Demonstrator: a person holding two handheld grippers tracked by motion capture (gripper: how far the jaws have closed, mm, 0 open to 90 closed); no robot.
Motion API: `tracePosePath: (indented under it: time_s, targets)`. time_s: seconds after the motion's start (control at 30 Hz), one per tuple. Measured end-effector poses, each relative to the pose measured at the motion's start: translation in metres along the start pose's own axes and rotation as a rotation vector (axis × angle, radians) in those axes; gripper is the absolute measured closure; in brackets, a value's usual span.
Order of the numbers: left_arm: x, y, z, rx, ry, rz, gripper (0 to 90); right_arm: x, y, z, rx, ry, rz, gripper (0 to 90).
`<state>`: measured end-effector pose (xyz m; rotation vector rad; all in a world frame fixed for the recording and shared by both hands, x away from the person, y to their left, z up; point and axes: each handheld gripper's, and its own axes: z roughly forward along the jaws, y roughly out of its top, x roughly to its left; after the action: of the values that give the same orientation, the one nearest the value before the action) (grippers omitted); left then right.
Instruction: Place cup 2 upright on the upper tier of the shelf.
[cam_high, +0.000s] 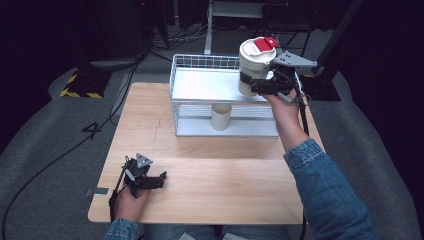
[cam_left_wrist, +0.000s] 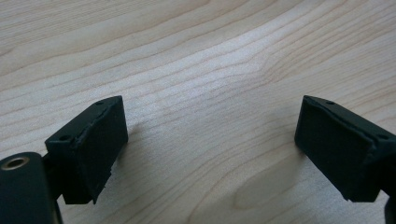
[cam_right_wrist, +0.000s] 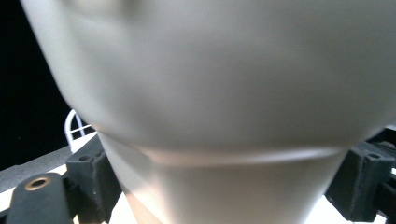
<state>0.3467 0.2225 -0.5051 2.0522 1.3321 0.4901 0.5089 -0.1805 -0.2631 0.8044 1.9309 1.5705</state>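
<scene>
A white cup with a white lid and red tab (cam_high: 256, 62) hangs over the right end of the wire rack's upper shelf (cam_high: 205, 85), tilted slightly. My right gripper (cam_high: 261, 82) is shut on its lower body; in the right gripper view the white cup (cam_right_wrist: 219, 116) sits between both pads (cam_right_wrist: 95, 179). A second, plain beige cup (cam_high: 221, 116) stands on the rack's lower shelf. My left gripper (cam_high: 159, 180) rests low over the front left of the wooden table (cam_high: 200, 170), jaws apart with nothing between its pads (cam_left_wrist: 100, 147), just bare wood (cam_left_wrist: 210, 93).
The white two-tier wire rack (cam_high: 176, 107) stands at the table's far edge. Black cables and a yellow-black striped base (cam_high: 82, 85) lie on the grey floor at the back left. A denim sleeve (cam_high: 325, 185) crosses the table's right side.
</scene>
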Motion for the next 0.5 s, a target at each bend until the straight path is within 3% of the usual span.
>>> tracePosePath:
  time_s: [0.5]
  targets:
    - [0.0, 0.001, 0.001, -0.001, 0.004, -0.001, 10.1, -0.015, -0.009, 0.039, 0.001, -0.05, 0.043, 13.8]
